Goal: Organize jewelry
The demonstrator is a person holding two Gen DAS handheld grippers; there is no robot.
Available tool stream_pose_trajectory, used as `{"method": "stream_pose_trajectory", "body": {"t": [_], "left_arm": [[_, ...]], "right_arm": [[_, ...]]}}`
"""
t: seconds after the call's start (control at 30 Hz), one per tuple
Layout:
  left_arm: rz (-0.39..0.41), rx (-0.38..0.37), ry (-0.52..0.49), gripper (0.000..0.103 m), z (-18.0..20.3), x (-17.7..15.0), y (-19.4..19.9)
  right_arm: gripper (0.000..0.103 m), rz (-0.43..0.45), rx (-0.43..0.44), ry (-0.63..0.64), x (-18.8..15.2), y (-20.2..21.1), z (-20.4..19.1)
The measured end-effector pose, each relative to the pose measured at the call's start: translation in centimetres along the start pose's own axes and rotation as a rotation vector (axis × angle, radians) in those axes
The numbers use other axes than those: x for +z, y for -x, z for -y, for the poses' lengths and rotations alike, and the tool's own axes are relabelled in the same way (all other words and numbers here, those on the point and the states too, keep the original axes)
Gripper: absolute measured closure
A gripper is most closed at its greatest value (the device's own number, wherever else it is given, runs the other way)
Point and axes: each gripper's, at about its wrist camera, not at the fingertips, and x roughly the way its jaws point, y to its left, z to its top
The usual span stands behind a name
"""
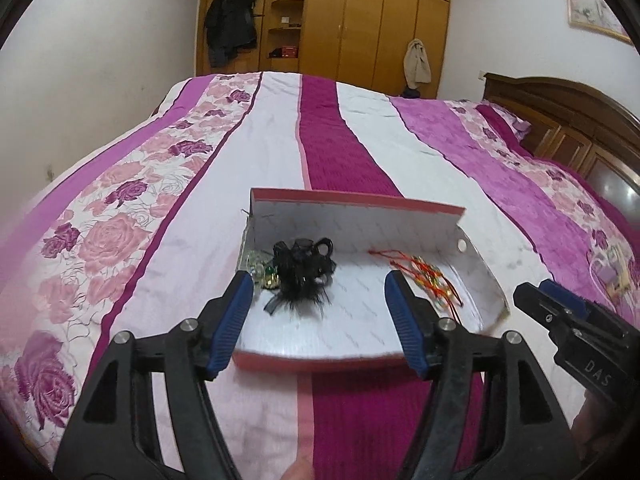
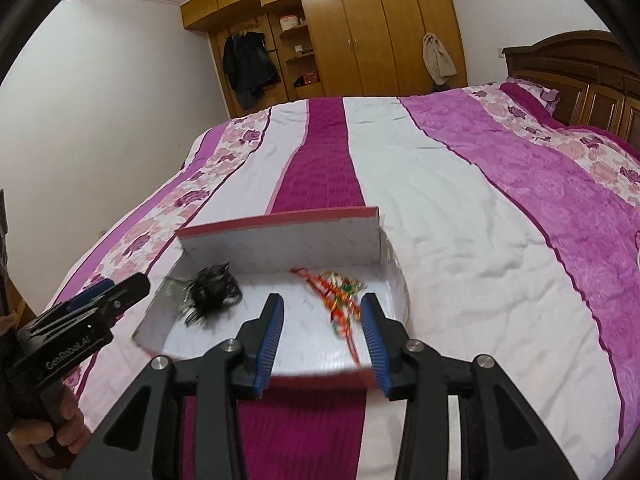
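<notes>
Cardboard box (image 1: 360, 220), red outside, white marbled lining, sits open on striped bedspread (image 1: 360, 128); taken as landmark.

L to R inside the box:
- L end: black feathered hair clip (image 1: 302, 270), w/ small greenish glittery pieces (image 1: 259, 270) tucked against L wall, touching clip.
- Centre floor: bare.
- R end: red-and-gold thread bracelets (image 1: 428, 276), loose tangle, one red cord trailing toward back wall.

Grippers, both above near rim of box:
- Left gripper (image 1: 318, 322): fingers wide apart, nothing between; clip just beyond L pad.
- Right gripper (image 2: 324, 344): fingers moderately apart, empty; bracelets lie past tips, some blur.

Judgement: both items appear deposited, step = release/withdraw. To do well: lift clear w/ jaws apart, avoid snagging cords or feathers, don't knock near rim. Keep two groups at opposite ends.
</notes>
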Motion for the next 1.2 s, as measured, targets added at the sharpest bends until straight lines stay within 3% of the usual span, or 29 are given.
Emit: {"method": "stream_pose_trajectory", "body": {"t": [0.07,0.23,1.2], "left_arm": [[-0.003,-0.001,-0.010,0.040,0.2,-0.3,0.7],[-0.031,-0.013,-0.005,0.039,0.1,-1.2,1.9],[-0.094,0.013,-0.020,0.039,-0.3,-4.5,3.9]], "right_arm": [[0.045,0.003,-0.002,-0.003,-0.3,0.7,-0.1],[0.038,-0.007,-0.017,-0.003,-1.3,2.2,-0.7],[0.034,-0.119,-0.043,0.015,-5.3,4.6,-2.9]]}}
